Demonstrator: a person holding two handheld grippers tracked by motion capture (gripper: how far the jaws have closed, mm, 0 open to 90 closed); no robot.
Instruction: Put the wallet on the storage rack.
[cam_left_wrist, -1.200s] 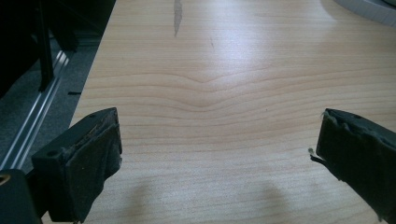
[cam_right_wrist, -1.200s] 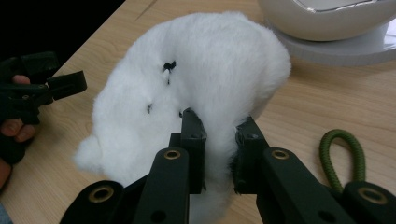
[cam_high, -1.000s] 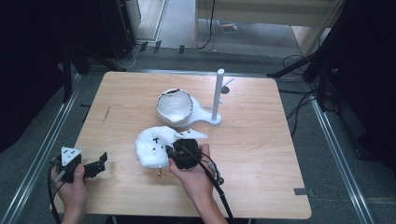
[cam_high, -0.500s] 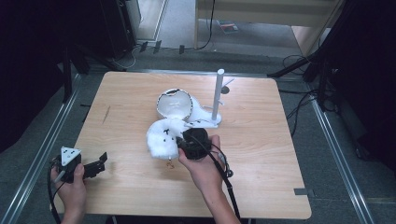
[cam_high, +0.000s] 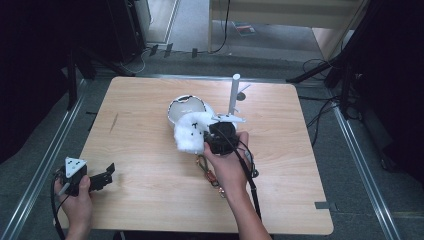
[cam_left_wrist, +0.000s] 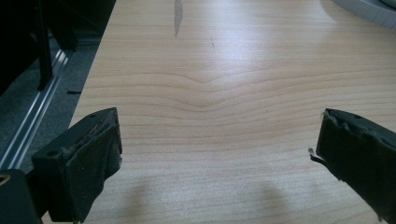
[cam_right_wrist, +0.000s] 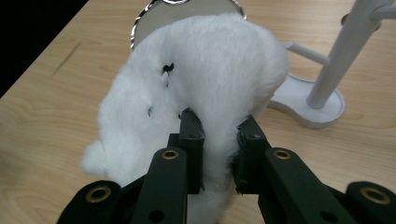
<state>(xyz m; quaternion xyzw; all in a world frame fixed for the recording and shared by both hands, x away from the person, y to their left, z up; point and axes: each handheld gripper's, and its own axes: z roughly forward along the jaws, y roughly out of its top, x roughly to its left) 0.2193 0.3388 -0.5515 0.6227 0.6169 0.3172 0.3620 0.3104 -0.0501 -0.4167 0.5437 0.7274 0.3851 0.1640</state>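
The pale wooden desk (cam_high: 150, 200) carries a white post stand (cam_high: 233, 95) toward its far edge, beside a round silver-rimmed bowl (cam_high: 186, 106), contents unclear. Mid-desk, the right gripper (cam_right_wrist: 218, 135) pinches a fluffy white plush toy (cam_right_wrist: 201, 88). The left gripper (cam_left_wrist: 219, 154) gapes wide, holding nothing, at the near-left corner.

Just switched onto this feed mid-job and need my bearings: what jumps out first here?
The white fluffy plush item stands out, pinched between the right gripper's jaws near the middle of the wooden table. Just behind it sit a white post stand and a round white object with a dark-speckled rim. The left gripper waits open at the table's near left corner, holding nothing.
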